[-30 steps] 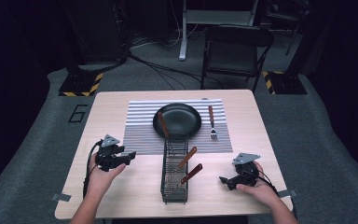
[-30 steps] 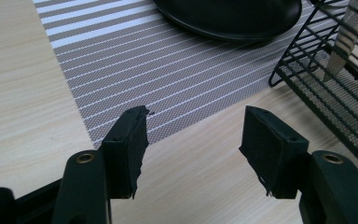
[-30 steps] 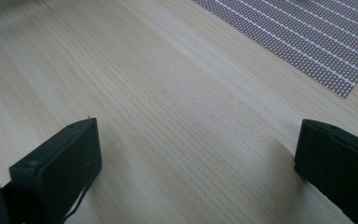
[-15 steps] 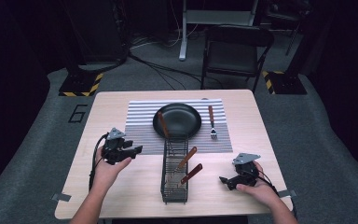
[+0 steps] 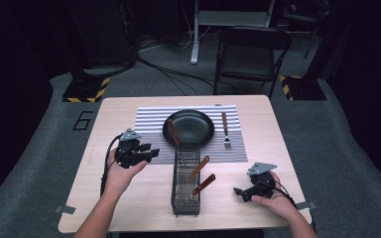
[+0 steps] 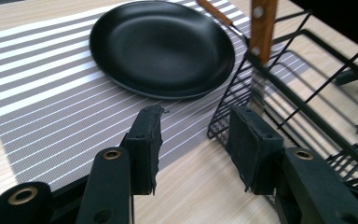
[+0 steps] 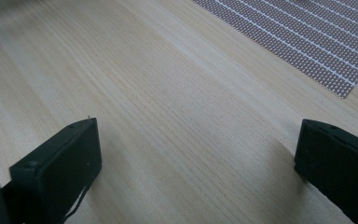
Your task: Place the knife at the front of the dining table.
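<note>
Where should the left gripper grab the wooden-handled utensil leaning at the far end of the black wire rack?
Probably its wooden handle, which sticks up clear above the rack's rim. Bring the left gripper in from the placemat side, jaws straddling the flat handle above the wires.

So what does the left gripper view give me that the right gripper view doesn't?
Left gripper view alone: the round black plate, the black wire rack with a wooden-handled utensil leaning at its rim, and the left gripper, nothing between its jaws, which have just been closing.

Right gripper view alone: the right gripper, jaws wide apart over bare wood.

Both: the light wooden table and the grey-and-white striped placemat.
</note>
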Tool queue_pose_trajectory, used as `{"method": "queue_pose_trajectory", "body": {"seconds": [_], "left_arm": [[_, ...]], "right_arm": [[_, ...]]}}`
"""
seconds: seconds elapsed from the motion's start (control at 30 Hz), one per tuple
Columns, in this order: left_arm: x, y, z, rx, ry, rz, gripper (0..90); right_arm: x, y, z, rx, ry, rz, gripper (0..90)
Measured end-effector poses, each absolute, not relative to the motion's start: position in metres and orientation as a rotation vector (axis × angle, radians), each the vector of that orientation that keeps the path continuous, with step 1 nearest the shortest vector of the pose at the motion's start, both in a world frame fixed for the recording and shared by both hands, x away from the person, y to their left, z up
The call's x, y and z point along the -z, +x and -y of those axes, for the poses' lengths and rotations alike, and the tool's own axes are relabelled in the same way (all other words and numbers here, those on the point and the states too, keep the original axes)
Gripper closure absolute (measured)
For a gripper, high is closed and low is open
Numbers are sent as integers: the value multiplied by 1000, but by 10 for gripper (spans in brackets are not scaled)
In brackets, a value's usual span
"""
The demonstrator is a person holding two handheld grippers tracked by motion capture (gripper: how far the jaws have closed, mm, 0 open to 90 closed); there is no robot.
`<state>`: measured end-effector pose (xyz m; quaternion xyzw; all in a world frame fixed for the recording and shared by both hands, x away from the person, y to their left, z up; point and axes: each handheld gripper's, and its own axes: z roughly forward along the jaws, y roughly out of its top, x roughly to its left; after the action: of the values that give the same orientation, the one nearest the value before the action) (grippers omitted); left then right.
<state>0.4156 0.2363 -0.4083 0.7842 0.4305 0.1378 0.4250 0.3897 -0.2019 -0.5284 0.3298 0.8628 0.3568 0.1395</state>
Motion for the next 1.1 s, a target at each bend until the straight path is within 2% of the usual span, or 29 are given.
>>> {"method": "queue_pose_trajectory", "body": {"seconds": [0.43,1.1], "left_arm": [[397,422,-214,-320,1948,-1045,579],[392,432,-193,-294,1953,-1017,579]], "right_arm": [[528,390,202,-1031,953,-2494,0],[528,390,202,-1032,950,-2495,0]]}}
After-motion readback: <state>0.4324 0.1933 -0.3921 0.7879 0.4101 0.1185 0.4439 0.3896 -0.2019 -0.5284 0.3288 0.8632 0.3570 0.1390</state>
